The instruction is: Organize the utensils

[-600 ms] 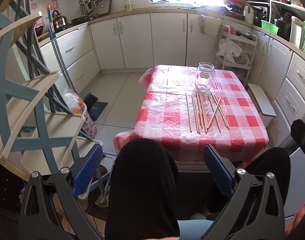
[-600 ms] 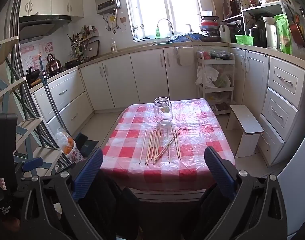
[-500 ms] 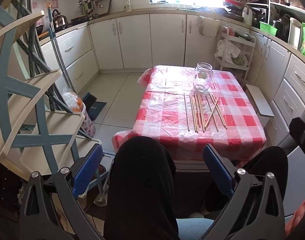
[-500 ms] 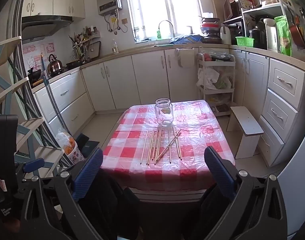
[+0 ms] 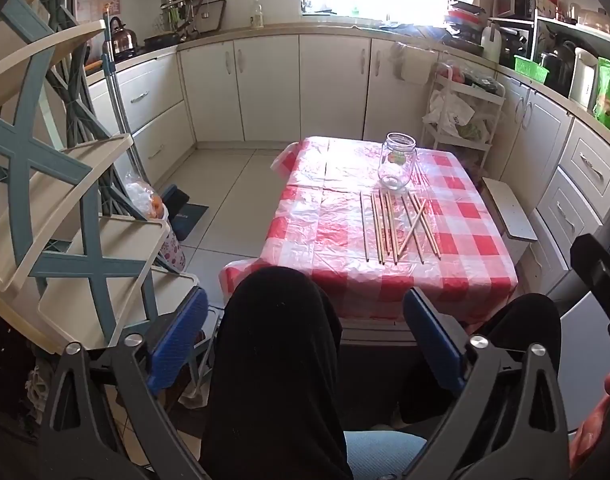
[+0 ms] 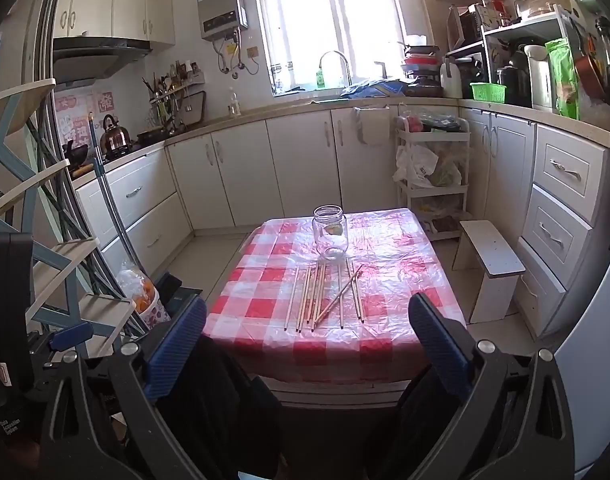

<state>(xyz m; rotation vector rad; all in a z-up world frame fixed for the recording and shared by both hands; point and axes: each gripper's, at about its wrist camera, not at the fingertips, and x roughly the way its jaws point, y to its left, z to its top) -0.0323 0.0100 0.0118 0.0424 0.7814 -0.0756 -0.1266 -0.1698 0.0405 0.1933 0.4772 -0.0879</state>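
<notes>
Several wooden chopsticks (image 5: 397,226) lie side by side on a table with a red-and-white checked cloth (image 5: 325,232); one lies slanted across the others. A clear empty glass jar (image 5: 398,160) stands upright just beyond them. Chopsticks (image 6: 325,294), jar (image 6: 330,232) and table (image 6: 265,280) also show in the right wrist view. My left gripper (image 5: 305,316) is open and empty, held above the person's black-clad knee, short of the table. My right gripper (image 6: 307,322) is open and empty, also short of the table's near edge.
A cream and blue shelf rack (image 5: 65,200) stands close on the left. A white stool (image 6: 491,252) sits right of the table, and a white trolley (image 6: 433,176) behind it. Cabinets line the back and right walls. The person's knees (image 5: 281,340) are below the grippers.
Both views have shifted slightly; the table, jar and chopsticks sit a little further left and higher in the left wrist view. Both grippers stay open.
</notes>
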